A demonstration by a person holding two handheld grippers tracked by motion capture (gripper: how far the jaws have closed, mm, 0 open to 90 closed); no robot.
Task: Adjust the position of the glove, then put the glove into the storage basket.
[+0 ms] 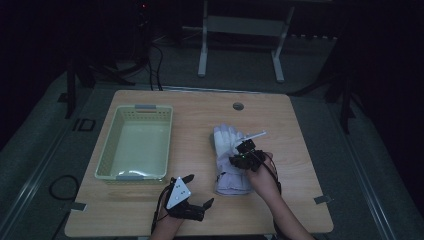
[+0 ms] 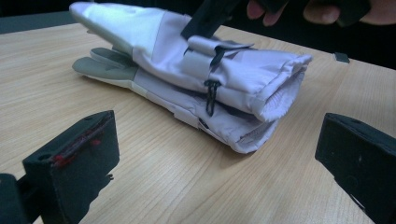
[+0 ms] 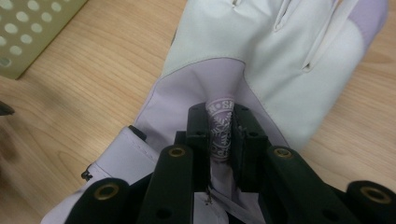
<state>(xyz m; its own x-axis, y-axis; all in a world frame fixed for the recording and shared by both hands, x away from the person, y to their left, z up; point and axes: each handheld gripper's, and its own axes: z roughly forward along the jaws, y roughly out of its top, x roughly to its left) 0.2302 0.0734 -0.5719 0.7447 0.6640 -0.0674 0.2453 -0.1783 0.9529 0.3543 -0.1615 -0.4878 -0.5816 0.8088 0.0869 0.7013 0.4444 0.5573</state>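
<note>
Nearest the front edge of the table (image 1: 295,120), the left gripper (image 1: 197,192) rests with its jaws spread wide, nothing between them. Just beyond, near the table's middle, lies the pair of gloves (image 1: 229,160) — pale lilac and white, stacked one on the other, long axis running front to back, cuffs toward the front edge and fingertips toward the far edge. Over it, the right gripper (image 3: 223,135) is pinched together on a raised fold of the upper glove's back — a printed patch. Farther left sits the basket (image 1: 107,155).
</note>
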